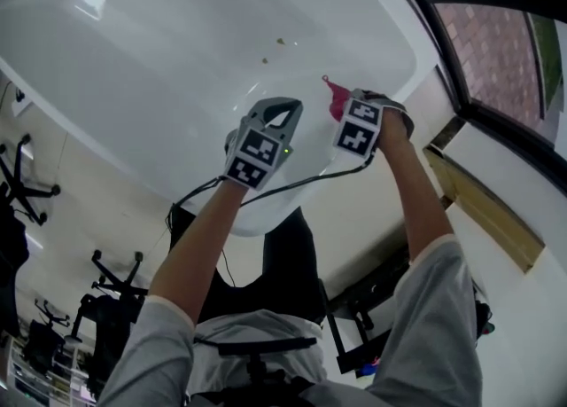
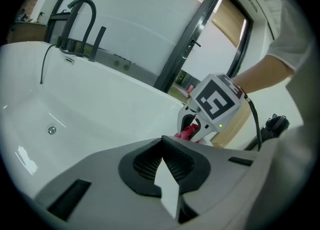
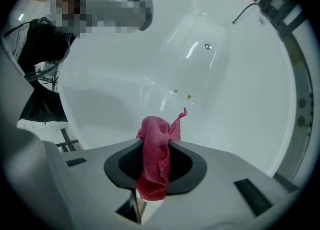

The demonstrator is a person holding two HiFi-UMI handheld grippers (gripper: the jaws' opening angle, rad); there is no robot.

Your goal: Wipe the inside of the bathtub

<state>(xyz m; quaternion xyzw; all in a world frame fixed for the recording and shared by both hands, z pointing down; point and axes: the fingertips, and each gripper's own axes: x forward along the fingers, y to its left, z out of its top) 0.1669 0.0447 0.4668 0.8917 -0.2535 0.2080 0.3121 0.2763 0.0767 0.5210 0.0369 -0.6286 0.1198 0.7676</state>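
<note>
White bathtub (image 1: 133, 50) ahead; my right gripper (image 3: 155, 174) pinches one pink cloth (image 3: 154, 146), two brown specks (image 3: 175, 91) beyond; left gripper (image 2: 162, 166) closed.

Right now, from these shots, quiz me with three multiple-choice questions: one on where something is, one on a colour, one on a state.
1. The specks lie:
A. on the tub floor
B. on its rim
C. outside it

2. The cloth is:
A. blue
B. yellow
C. pink

3. The left tongs are:
A. wide open
B. shut and empty
C. shut on the cloth

Answers:
1. A: the right gripper view shows them on the white bottom.
2. C: it shows pink where the right tongs clamp it.
3. B: the tips meet with nothing between them.
</note>
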